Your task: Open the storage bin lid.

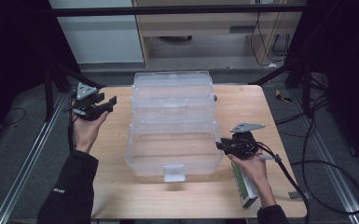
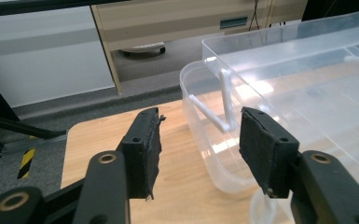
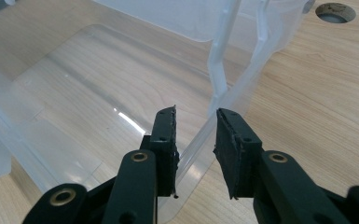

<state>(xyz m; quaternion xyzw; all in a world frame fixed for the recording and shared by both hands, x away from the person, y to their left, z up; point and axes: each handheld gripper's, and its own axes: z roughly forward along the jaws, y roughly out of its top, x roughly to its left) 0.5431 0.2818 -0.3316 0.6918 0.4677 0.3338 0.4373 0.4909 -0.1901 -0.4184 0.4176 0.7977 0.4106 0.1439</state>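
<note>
Your wooden table [image 1: 121,186] carries one big thing: a clear plastic tiered storage box [image 1: 172,123], folded open into three stepped trays that run away from you down the middle of the tabletop. Its long axis points straight away from your seat; the lowest, nearest tray [image 1: 173,151] has a small clear latch [image 1: 174,172] on the front wall, and the upper trays climb toward the far edge.

Beside your right forearm, near the front right corner of the table, a green-and-white carton [image 1: 244,184] lies flat, well apart from the work.

Your right gripper [image 1: 220,146] sits at the right wall of the nearest tray. In the right gripper view its jaws straddle the thin clear rim [image 3: 196,140] of that wall, one jaw inside the tray and one outside. There is still a gap at each pad [image 3: 229,149], so judge it as a loose bracket around the rim rather than a clamp.

Your left gripper [image 1: 113,101] is off the box, over the table to the left of the middle tray. In the left gripper view its jaws stand parted with nothing between them, and the pads [image 2: 261,144] are bare. The box lies ahead and to the right of those jaws; the clear hinge arm [image 2: 226,100] that links two tiers is the nearest part, just beyond the right pad.

So the left is the free hand, and the box's left side is what it faces.
</note>
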